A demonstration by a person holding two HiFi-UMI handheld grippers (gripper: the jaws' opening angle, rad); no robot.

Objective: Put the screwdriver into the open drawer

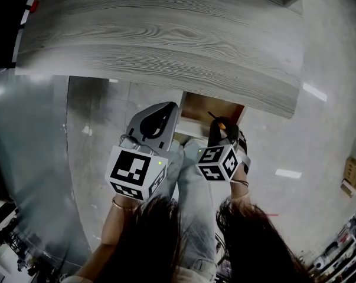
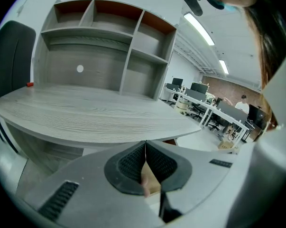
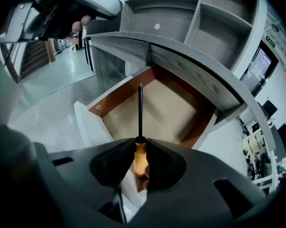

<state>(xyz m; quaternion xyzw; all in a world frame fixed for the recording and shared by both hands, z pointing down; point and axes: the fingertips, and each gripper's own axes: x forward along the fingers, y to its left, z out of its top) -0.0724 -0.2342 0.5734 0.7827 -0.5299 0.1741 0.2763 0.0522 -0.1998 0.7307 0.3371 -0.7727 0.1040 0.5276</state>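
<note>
Pinching slim orange-handled screwdriver [image 3: 140, 156]

Seen from the right gripper view, the drawer [image 3: 173, 110] gapes ahead, its tan floor bare from 10 to 2 o'clock. Red-brown walls hem both sides. Its white front panel [image 3: 88, 125] stands at 8 o'clock. The counter [image 3: 199, 68] overhangs the rear at 1 o'clock. The screwdriver [image 3: 140, 113], in the right gripper [image 3: 140, 151] fingers [image 3: 115, 164], points over the opening.

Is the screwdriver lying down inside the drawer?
No, the screwdriver is held over the open drawer, with its orange handle clamped in the right gripper.
</note>
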